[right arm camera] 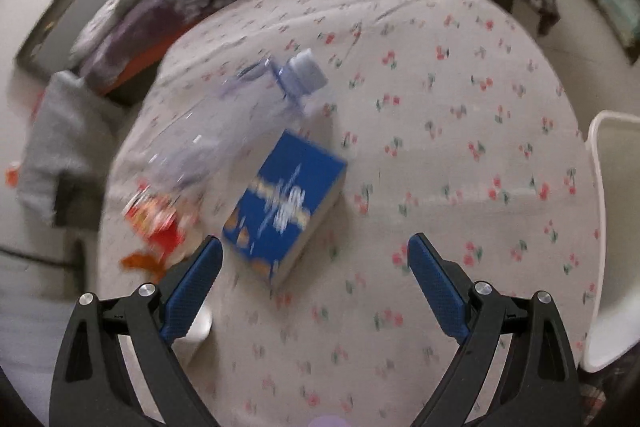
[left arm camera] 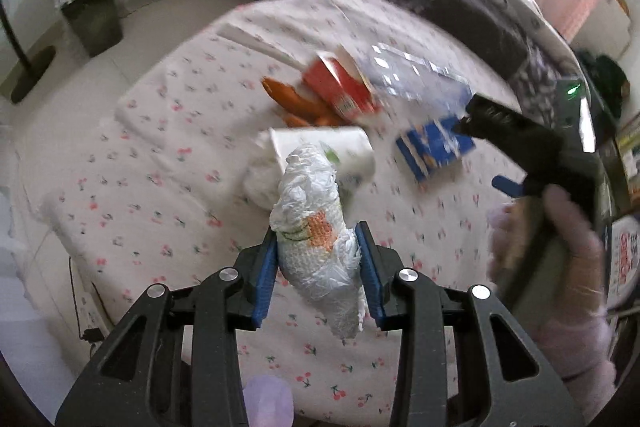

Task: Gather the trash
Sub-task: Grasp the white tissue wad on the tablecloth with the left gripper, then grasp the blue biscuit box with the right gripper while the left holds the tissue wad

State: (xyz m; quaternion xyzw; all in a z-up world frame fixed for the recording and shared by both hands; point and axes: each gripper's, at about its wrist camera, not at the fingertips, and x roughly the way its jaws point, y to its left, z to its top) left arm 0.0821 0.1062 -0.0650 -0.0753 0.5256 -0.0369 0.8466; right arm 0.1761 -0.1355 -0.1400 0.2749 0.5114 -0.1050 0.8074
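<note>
White crumpled paper towel wad [left arm camera: 320, 239], with an orange and green print, is pinched between the left gripper [left arm camera: 320, 267] jaws, lifted over the cherry-print desk [left arm camera: 140, 187]. Count ahead of those jaws: one paper cup [left arm camera: 340, 147] on its side, one red carton [left arm camera: 340, 87], one clear bottle [left arm camera: 416, 75], one blue box [left arm camera: 432, 147], some orange wrappers [left arm camera: 296, 99]. Everything's motion-blurred, labels unreadable. Right gripper [right arm camera: 316, 267] jaws are spread wide, blue box just ahead of them.
</note>
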